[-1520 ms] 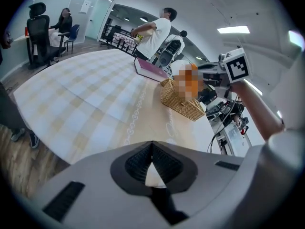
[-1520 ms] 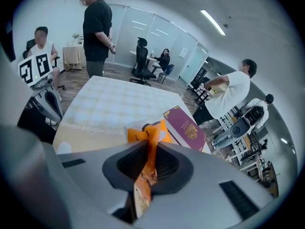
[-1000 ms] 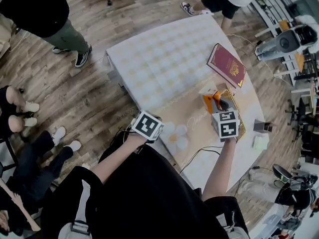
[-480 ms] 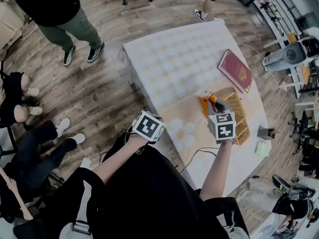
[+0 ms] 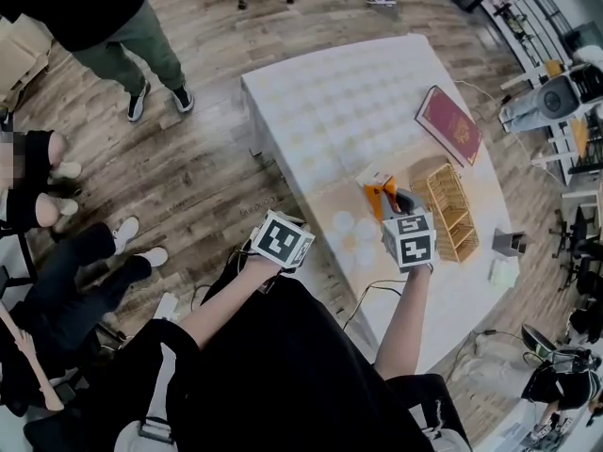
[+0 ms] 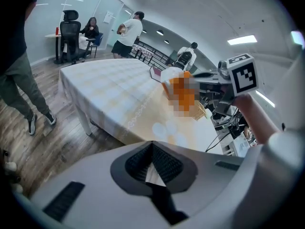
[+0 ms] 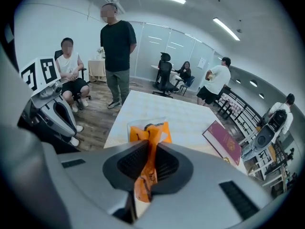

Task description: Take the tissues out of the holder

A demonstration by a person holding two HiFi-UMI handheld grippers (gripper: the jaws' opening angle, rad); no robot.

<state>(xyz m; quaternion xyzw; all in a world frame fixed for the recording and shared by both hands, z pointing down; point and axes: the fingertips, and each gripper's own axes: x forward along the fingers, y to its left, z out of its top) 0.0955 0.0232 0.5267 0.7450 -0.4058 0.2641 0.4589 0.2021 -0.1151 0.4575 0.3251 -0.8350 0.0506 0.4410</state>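
In the head view my right gripper [image 5: 389, 202] is shut on an orange tissue pack [image 5: 379, 196] and holds it above the table [image 5: 330, 102], just left of the woven holder [image 5: 450, 212]. Seen from the right gripper view, the crumpled pack [image 7: 148, 136] is pinched between the pads and sticks out past my right gripper [image 7: 150, 163]. My left gripper [image 5: 282, 239] hangs off the table's near left edge; in its own view my left gripper [image 6: 152, 149] has its jaws closed with nothing in them. The holder's inside is hard to make out.
A dark red book [image 5: 454, 125] lies on the table beyond the holder. A small dark object [image 5: 510, 244] and a pale pad [image 5: 499, 271] sit at the right edge. A cable [image 5: 375, 290] trails off the near edge. People stand and sit around on the wooden floor.
My right gripper has carried the orange pack leftwards, from over the woven holder to a spot beside it. The left gripper has stayed near the table edge.
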